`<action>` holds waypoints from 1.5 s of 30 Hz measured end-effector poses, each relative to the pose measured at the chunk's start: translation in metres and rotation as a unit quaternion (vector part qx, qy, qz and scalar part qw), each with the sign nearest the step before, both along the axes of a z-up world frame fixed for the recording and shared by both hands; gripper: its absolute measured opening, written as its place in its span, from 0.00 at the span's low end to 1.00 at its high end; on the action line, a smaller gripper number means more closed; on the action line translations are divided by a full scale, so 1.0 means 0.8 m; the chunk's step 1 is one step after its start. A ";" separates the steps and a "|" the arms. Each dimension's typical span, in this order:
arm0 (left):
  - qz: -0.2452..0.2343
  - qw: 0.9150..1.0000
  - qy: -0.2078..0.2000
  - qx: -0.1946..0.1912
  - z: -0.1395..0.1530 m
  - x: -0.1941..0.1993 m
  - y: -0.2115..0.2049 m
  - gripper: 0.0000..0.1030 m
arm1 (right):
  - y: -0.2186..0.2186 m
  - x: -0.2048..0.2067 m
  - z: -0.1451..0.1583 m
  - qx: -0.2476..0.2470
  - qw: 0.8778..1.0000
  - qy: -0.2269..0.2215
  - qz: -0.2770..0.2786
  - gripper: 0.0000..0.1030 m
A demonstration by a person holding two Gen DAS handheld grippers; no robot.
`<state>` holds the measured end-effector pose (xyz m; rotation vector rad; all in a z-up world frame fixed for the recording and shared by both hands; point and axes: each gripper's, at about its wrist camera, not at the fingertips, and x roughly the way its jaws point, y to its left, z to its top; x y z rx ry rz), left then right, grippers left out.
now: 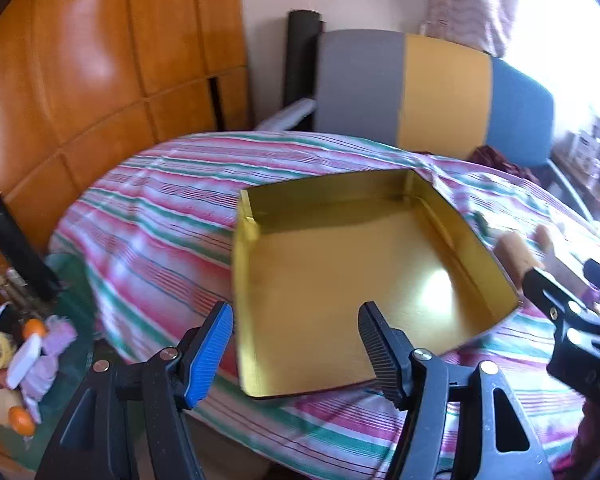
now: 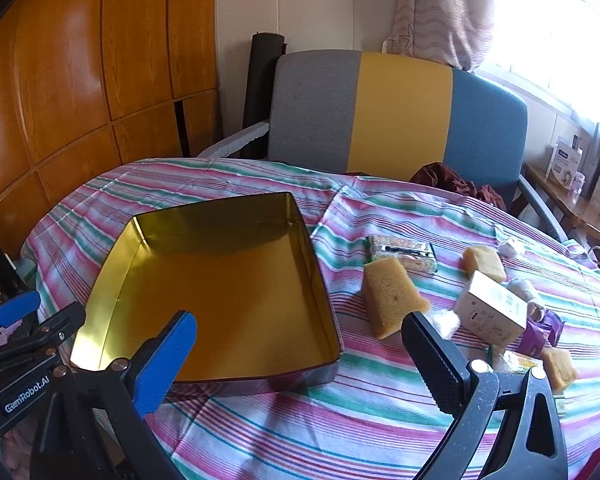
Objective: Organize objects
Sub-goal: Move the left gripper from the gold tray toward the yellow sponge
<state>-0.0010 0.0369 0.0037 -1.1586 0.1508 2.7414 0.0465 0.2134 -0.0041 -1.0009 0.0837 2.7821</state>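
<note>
Right wrist view: we see the gold tin (image 2: 220, 280) empty on the striped cloth (image 2: 380, 408), set to receive goods.
Loose items: sponge block (image 2: 390, 296), white box (image 2: 490, 308), snack packet (image 2: 404, 252) lie right of the tin.
Right gripper (image 2: 300, 344): fingers wide, holding nothing, above the tin's near corner.
Left gripper (image 1: 296, 340): wide, empty, poised over the tin's near edge.
</note>
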 end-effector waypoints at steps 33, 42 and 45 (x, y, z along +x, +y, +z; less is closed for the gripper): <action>-0.294 0.943 -0.141 0.072 0.012 -0.030 0.233 0.70 | 0.338 0.080 -0.019 -0.086 0.972 -0.018 -0.219 1.00; -0.278 0.932 -0.225 0.055 -0.017 -0.097 0.326 0.69 | 0.348 0.080 -0.021 -0.119 0.969 -0.006 -0.217 1.00; -0.260 0.933 -0.248 0.039 -0.034 -0.114 0.344 0.70 | 0.350 0.082 -0.019 -0.123 0.969 0.002 -0.214 1.00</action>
